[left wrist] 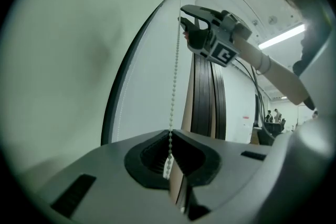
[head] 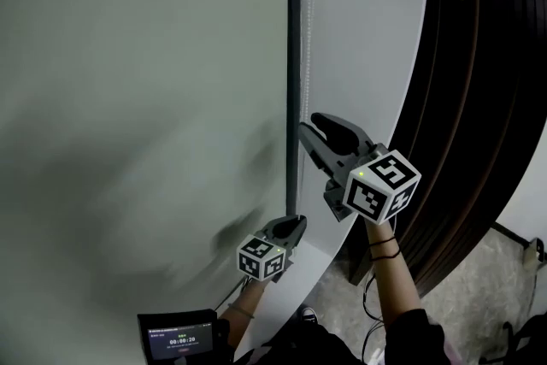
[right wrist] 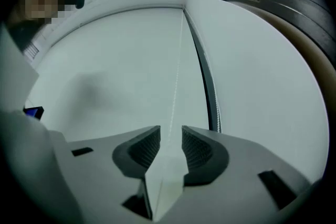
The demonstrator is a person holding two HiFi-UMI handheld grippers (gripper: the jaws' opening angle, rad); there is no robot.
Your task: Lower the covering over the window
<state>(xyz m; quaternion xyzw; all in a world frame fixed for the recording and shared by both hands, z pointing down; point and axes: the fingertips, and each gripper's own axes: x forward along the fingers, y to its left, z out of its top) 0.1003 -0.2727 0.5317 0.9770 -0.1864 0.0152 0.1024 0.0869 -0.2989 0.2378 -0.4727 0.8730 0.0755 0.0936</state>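
Jaws of the low left gripper [head: 297,224] pinch the bead chain [left wrist: 174,76]; the higher right gripper's [head: 309,125] stand apart.

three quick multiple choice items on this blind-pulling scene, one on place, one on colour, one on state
1. In the head view, which gripper sits higher?
A) the left gripper
B) the right gripper
C) both are level

2. What colour is the bead chain?
A) white
B) red
C) black

3. How do the left gripper's jaws stand?
A) wide apart with nothing between them
B) shut on the bead chain
C) shut on a wooden handle

Answers:
1 B: in the head view the right gripper is well above the left gripper.
2 A: in the left gripper view the beads show white as they hang down.
3 B: the left gripper view shows the jaws closed together with the chain running down into them.
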